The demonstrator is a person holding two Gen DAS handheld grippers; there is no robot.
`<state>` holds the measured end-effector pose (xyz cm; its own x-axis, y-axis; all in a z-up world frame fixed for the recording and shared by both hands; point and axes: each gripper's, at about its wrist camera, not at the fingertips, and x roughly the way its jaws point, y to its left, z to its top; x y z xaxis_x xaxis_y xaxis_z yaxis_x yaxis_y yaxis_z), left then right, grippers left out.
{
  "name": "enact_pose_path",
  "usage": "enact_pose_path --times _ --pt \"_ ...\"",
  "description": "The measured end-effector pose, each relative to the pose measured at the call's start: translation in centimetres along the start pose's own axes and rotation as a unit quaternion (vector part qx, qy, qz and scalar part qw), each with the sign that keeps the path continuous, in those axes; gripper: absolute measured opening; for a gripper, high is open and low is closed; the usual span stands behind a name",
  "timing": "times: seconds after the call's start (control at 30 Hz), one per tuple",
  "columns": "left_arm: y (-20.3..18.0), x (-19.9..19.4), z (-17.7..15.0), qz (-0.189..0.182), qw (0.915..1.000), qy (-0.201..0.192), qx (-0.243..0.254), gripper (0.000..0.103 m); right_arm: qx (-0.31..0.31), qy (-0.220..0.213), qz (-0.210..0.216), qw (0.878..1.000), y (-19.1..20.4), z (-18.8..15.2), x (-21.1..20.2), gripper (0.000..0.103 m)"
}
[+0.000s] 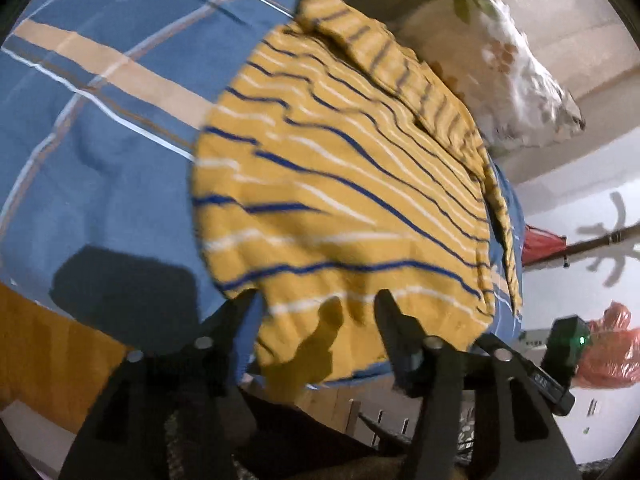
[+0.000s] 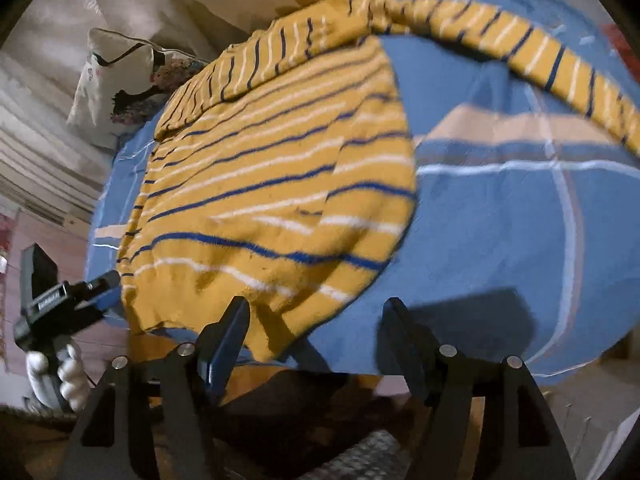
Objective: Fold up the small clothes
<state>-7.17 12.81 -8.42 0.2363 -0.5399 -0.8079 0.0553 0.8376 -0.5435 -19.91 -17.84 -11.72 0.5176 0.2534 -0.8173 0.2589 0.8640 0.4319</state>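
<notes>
Sweater (image 1: 340,184) lies on the bed (image 1: 100,168), on the blue checked sheet, with its hem at the near edge of the bed and hanging slightly over it. Yellow knit with dark blue and white stripes.

Fold status, judged from how it lies: partly done. In the left wrist view one sleeve (image 1: 384,68) lies folded in across the top of the body, on the side towards the pillow (image 1: 516,68). In the right wrist view the other sleeve (image 2: 560,68) lies stretched out over the bare sheet towards the far side of the bed, not yet brought in. The body looks one layer deep, with wrinkles near the hem; no crosswise fold visible.

Left gripper (image 1: 316,300): jaws apart, tips at the hem near the bed's near edge, one on either side of a stretch of hem. Pads do not appear to press on the cloth; nothing held.

Right gripper (image 2: 316,308): jaws wide apart, one tip over the hem corner, the other over bare sheet. Nothing held.

The left gripper also shows at the left of the right wrist view, with a white-gloved hand (image 2: 60,376) around its handle.

Remaining, as judged: bring in the outstretched sleeve, then fold the body up from the hem. Frames are motion-blurred; fine contact at the hem uncertain.
</notes>
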Motion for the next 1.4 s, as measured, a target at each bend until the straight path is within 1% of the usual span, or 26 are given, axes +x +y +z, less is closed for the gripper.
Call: enact_pose_path --times 0.07,0.1,0.13,0.17,0.2,0.23,0.33,0.47,0.53,0.6,0.67,0.7,0.73,0.77,0.8,0.87,0.93,1.03,1.07,1.13,1.17,1.2,1.23,1.27,1.33,1.4 --pt "-1.1 0.9 -0.3 0.013 0.9997 0.012 0.016 0.058 -0.006 -0.005 0.015 1.0 0.5 0.3 0.5 0.073" --pt "-1.4 1.2 -0.5 0.022 0.9992 0.023 0.024 0.042 -0.006 -0.006 0.018 1.0 0.8 0.5 0.7 0.067" --pt "-1.7 1.7 -0.6 0.037 0.9984 0.033 0.028 0.028 -0.003 -0.001 0.016 1.0 0.9 0.6 1.3 0.047" --pt "-1.8 2.2 -0.7 0.067 0.9963 0.045 0.032 0.006 -0.002 0.005 0.017 1.0 0.8 0.5 1.4 0.034" --pt "-1.5 2.0 -0.8 0.069 0.9962 0.046 0.028 0.007 -0.003 0.011 0.019 1.0 0.7 0.5 1.5 0.014" --pt "-1.0 1.6 -0.9 0.063 0.9968 0.045 0.017 0.007 0.0 0.019 0.026 0.999 0.3 0.3 1.3 0.009" --pt "0.4 0.0 -1.3 0.074 0.9963 0.043 -0.008 0.006 0.01 0.029 0.047 0.998 -0.9 -0.8 -0.1 0.008" --pt "1.9 -0.7 -2.2 0.102 0.9933 0.047 -0.029 0.004 0.033 0.042 0.045 0.998 -2.8 -2.0 -0.5 0.004" --pt "2.0 -1.1 -2.4 0.081 0.9954 0.045 -0.023 0.004 0.044 0.021 0.053 0.997 -3.8 -1.7 -1.6 0.004" --pt "2.0 -2.0 -2.6 0.07 0.9968 0.037 -0.015 0.004 0.068 -0.026 0.051 0.996 -5.4 -0.7 -4.0 0.005" --pt "2.2 -3.2 -2.5 0.061 0.9979 0.02 -0.013 0.004 0.118 -0.087 0.02 0.989 -8.5 0.5 -6.7 0.02" --pt "2.4 -3.9 -2.3 0.055 0.9983 0.01 -0.017 0.004 0.157 -0.117 0.004 0.981 -10.7 1.0 -7.8 0.04" --pt "2.5 -4.5 -2.2 0.055 0.9983 0.0 -0.022 0.004 0.184 -0.133 -0.005 0.974 -12.1 1.3 -8.3 0.053" --pt "2.7 -5.2 -1.8 0.055 0.998 -0.014 -0.029 0.004 0.237 -0.162 -0.016 0.958 -15.0 1.6 -9.1 0.054" --pt "2.6 -5.6 -1.4 0.055 0.9977 -0.024 -0.033 0.004 0.264 -0.177 -0.021 0.948 -16.5 1.7 -9.4 0.054" --pt "2.0 -6.2 -0.5 0.058 0.9968 -0.042 -0.036 0.005 0.33 -0.208 -0.025 0.92 -20.3 2.2 -9.7 0.054" --pt "1.2 -6.2 0.0 0.054 0.9968 -0.05 -0.032 0.006 0.373 -0.217 -0.021 0.902 -22.7 2.7 -9.2 0.054" --pt "-0.6 -5.7 0.7 0.051 0.9973 -0.052 -0.016 0.01 0.405 -0.241 -0.013 0.882 -24.3 3.6 -8.7 0.054" --pt "-1.3 -5.4 0.9 0.048 0.9975 -0.051 -0.012 0.011 0.406 -0.248 -0.021 0.879 -24.5 4.2 -8.8 0.054" --pt "-2.0 -5.0 1.3 0.044 0.9978 -0.049 -0.007 0.012 0.4 -0.247 -0.054 0.881 -24.7 5.6 -8.7 0.054" --pt "-2.6 -4.7 1.6 0.044 0.9979 -0.048 -0.003 0.012 0.397 -0.244 -0.063 0.882 -24.8 6.2 -8.6 0.054" --pt "-2.8 -4.6 1.8 0.044 0.9978 -0.049 0.0 0.012 0.395 -0.243 -0.066 0.884 -25.0 6.4 -8.6 0.042" --pt "-3.2 -4.4 2.2 0.043 0.9978 -0.05 0.005 0.012 0.391 -0.239 -0.072 0.886 -25.2 6.9 -8.6 0.015" --pt "-3.5 -4.4 2.6 0.043 0.9977 -0.052 0.01 0.012 0.382 -0.232 -0.08 0.891 -25.5 7.6 -8.9 0.008" --pt "-3.9 -4.4 3.4 0.042 0.9972 -0.058 0.02 0.012 0.365 -0.239 -0.097 0.895 -25.5 8.5 -9.8 0.007" --pt "-4.0 -4.4 4.4 0.038 0.997 -0.063 0.025 0.012 0.319 -0.251 -0.13 0.904 -24.0 10.2 -11.6 0.006"
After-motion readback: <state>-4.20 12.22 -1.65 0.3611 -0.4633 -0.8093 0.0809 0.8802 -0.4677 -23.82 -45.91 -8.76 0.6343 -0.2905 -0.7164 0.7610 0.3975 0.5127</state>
